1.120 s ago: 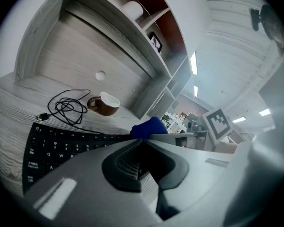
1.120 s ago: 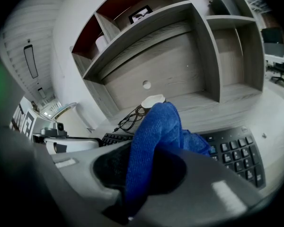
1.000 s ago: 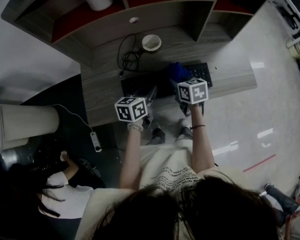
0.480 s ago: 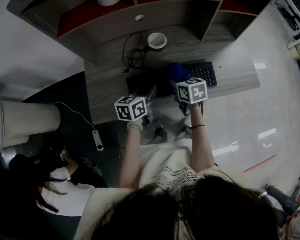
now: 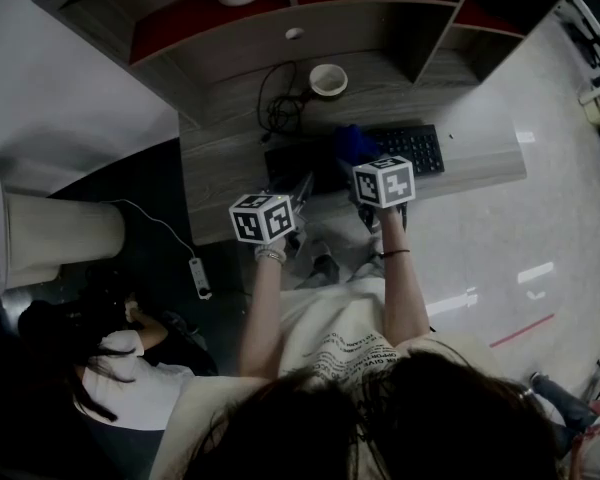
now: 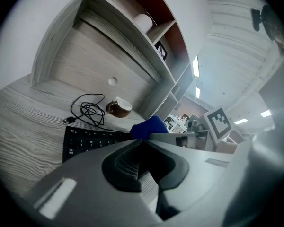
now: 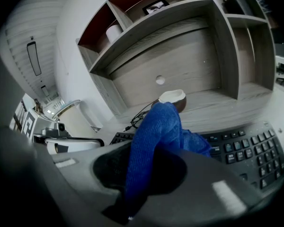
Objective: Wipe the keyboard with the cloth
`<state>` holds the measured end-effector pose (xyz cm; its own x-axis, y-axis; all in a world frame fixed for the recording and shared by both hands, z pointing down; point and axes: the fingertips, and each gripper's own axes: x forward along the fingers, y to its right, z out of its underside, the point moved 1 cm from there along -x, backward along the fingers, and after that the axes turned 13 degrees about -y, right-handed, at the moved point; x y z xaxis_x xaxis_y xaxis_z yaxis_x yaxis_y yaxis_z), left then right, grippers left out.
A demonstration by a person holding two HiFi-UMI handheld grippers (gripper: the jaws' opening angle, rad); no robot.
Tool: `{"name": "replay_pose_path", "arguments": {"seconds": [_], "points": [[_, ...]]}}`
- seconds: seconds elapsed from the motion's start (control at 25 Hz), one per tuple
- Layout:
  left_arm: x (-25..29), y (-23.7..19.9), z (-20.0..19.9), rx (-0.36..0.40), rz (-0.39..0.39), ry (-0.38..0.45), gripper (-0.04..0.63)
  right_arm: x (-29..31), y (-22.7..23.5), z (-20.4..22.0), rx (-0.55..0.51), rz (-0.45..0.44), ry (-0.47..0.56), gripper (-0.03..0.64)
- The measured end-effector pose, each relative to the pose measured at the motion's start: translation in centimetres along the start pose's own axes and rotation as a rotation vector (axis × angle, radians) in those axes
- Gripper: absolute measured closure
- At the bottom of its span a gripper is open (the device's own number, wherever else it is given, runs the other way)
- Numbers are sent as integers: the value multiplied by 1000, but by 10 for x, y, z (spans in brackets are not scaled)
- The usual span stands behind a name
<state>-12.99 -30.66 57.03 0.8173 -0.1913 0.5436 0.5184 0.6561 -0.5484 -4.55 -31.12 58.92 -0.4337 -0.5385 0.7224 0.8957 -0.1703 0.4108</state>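
One blue cloth (image 7: 159, 121) pinched in right gripper (image 7: 153, 151) over keyboard (image 7: 247, 149); left gripper (image 6: 143, 143) closed, empty.

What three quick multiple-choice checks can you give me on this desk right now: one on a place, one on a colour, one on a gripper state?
1. Where does the brown cup stand relative to the keyboard?
A. On the desk behind it, beside the coiled cable
B. On its keys
C. In front of it, at the near edge

2. What colour is the cloth?
A. White
B. Red
C. Blue

3. What state is the right hand-held gripper in?
A. Open and empty
B. Shut on the cloth
C. Shut on the cable

Answers:
1 A, as the head view shows the cup on bare wood past the keyboard, next to the cable.
2 C, as the cloth is plainly blue in all three views.
3 B, as the right gripper view shows the cloth pinched between the jaws and draped onto the keys.
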Motion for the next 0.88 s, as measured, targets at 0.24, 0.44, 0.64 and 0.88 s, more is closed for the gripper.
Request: {"name": "replay_pose_path", "arguments": {"seconds": [0.24, 0.44, 0.64, 0.88], "points": [[-10, -11, 0, -10, -10, 10, 592, 10, -11, -3, -10, -6, -9, 557], [-17, -21, 1, -23, -20, 17, 592, 20, -20, -5, -27, -15, -23, 557], [-21, -29, 2, -32, -25, 20, 592, 26, -26, -8, -35, -19, -29, 557], [-28, -35, 1, -37, -31, 28, 592, 32, -37, -11, -50, -31, -33, 557]]}}
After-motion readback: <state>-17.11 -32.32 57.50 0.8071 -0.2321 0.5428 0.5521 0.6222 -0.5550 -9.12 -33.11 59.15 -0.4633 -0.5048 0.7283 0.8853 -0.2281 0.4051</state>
